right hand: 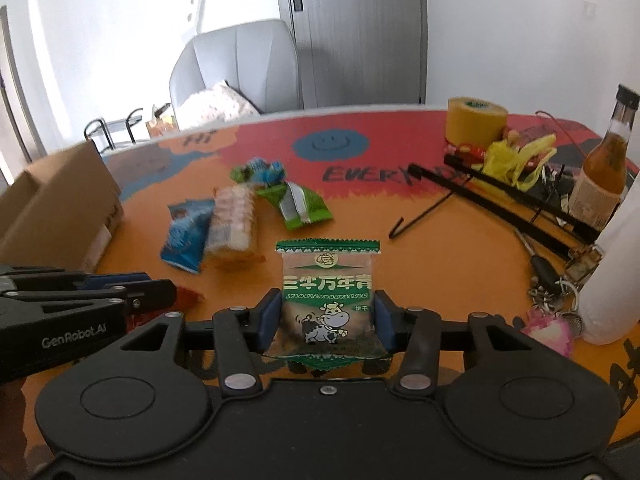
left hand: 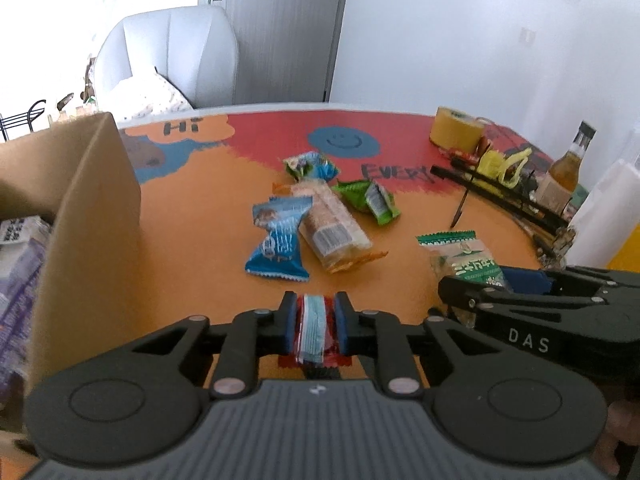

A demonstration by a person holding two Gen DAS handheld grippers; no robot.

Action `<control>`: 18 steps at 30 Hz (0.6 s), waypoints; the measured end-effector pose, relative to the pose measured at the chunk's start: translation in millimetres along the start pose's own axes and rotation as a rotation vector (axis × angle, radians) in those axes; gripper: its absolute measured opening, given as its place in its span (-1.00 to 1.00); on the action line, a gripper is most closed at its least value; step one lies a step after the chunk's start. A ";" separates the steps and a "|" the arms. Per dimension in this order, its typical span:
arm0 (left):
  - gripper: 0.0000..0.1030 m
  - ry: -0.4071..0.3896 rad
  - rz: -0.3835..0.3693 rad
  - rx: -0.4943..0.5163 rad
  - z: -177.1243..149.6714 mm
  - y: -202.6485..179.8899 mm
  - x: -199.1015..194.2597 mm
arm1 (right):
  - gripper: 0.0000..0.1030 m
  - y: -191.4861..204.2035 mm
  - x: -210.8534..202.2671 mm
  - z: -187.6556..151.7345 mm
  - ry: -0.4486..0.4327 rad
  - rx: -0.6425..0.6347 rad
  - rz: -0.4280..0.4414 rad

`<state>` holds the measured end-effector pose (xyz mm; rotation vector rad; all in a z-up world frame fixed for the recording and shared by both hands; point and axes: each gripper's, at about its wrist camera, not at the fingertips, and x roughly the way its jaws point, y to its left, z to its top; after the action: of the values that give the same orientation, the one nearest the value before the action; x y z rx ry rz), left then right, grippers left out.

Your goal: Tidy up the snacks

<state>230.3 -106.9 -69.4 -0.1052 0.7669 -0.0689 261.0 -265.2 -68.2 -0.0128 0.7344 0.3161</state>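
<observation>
— Where's the green cow packet [right hand: 327, 300]?
— Pinched upright in the right gripper [right hand: 326, 316], above the table [right hand: 440, 248].
— The left gripper [left hand: 316, 326]?
— Clamped tight on a thin red-and-blue packet [left hand: 314, 330] — cardboard box [left hand: 86, 208] just beside it.

left claw [left hand: 315, 330] clamping red packet [left hand: 314, 328], cardboard box [left hand: 86, 216] beside

A yellow tape roll [right hand: 476, 120], a bottle [right hand: 606, 168] and keys [right hand: 554, 296] lie along the table's [right hand: 440, 240] right side.
</observation>
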 end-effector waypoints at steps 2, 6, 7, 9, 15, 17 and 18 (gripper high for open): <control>-0.67 -0.017 -0.003 -0.002 2.9 0.1 -6.5 | -0.10 1.0 -6.5 2.7 -0.015 0.004 0.007; -0.92 -0.048 -0.011 -0.012 9.4 2.6 -21.1 | -0.10 5.8 -19.1 9.4 -0.046 0.005 0.010; -0.92 -0.058 -0.009 -0.009 10.4 3.0 -24.4 | -0.10 7.3 -21.9 11.2 -0.053 0.003 0.014; -0.95 -0.066 -0.009 -0.009 12.4 4.2 -28.9 | -0.10 9.5 -26.5 13.6 -0.065 0.001 0.017; -0.86 -0.039 -0.018 -0.014 9.3 5.9 -32.8 | -0.10 9.0 -32.0 7.2 -0.059 0.014 0.026; -0.82 -0.008 -0.008 -0.002 5.3 4.4 -29.6 | -0.10 7.9 -33.2 3.7 -0.056 0.017 0.022; -0.70 0.006 -0.011 0.008 2.4 3.6 -26.8 | -0.10 7.0 -33.8 1.8 -0.055 0.019 0.016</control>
<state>212.9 -100.4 -49.7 -0.1020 0.7718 -0.0825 236.5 -267.8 -43.8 0.0201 0.6830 0.3238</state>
